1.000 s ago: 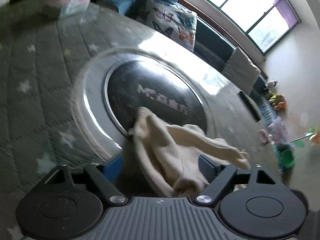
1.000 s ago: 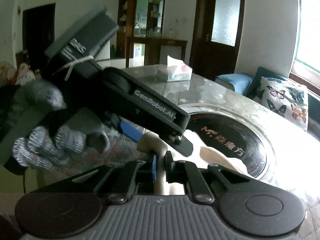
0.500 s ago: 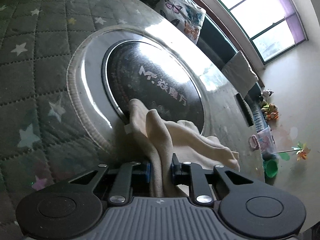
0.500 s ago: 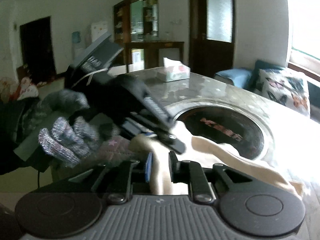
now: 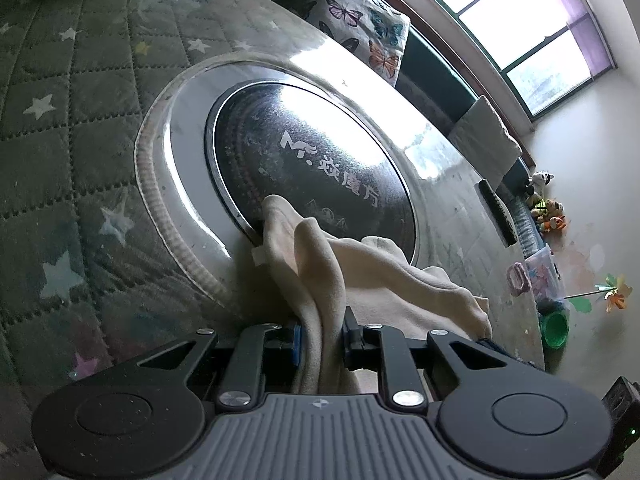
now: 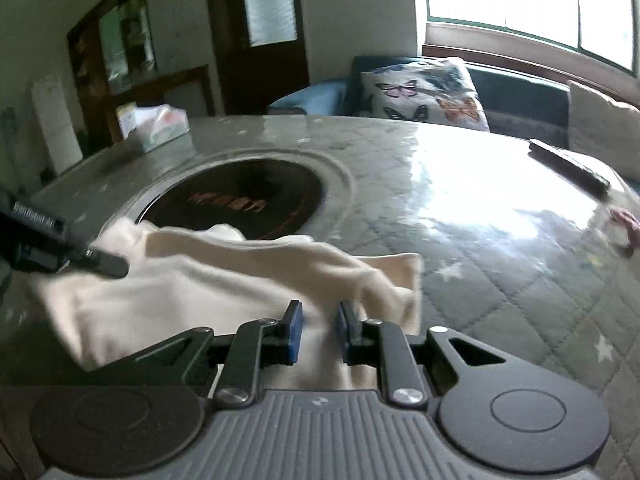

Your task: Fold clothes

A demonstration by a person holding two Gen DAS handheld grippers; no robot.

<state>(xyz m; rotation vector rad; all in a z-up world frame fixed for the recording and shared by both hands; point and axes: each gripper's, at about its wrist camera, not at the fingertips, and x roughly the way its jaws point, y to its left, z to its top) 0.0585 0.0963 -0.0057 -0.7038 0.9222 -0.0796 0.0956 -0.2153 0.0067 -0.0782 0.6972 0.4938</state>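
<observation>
A cream garment point(image 5: 320, 264) lies crumpled at the near rim of the black round plate point(image 5: 312, 152) set in the table. My left gripper point(image 5: 321, 336) is shut on a bunched fold of it. In the right wrist view the same garment point(image 6: 200, 288) is drawn out wide over the table's near side. My right gripper point(image 6: 319, 322) is shut on its near edge, with cloth between the blue pads. A finger of the left gripper point(image 6: 100, 266) rests at the garment's left end. The view is motion-blurred.
The table wears a grey quilted cover with stars point(image 5: 80, 120). A tissue box point(image 6: 160, 124) stands at the far left, and a dark flat bar point(image 6: 568, 166) and a pink object point(image 6: 624, 220) lie at the right edge. A butterfly cushion point(image 6: 424, 92) sits on the sofa behind.
The left gripper closed on the garment a second ago and has held it since. The right gripper swung right, away from the left one, drawing the cloth out between them.
</observation>
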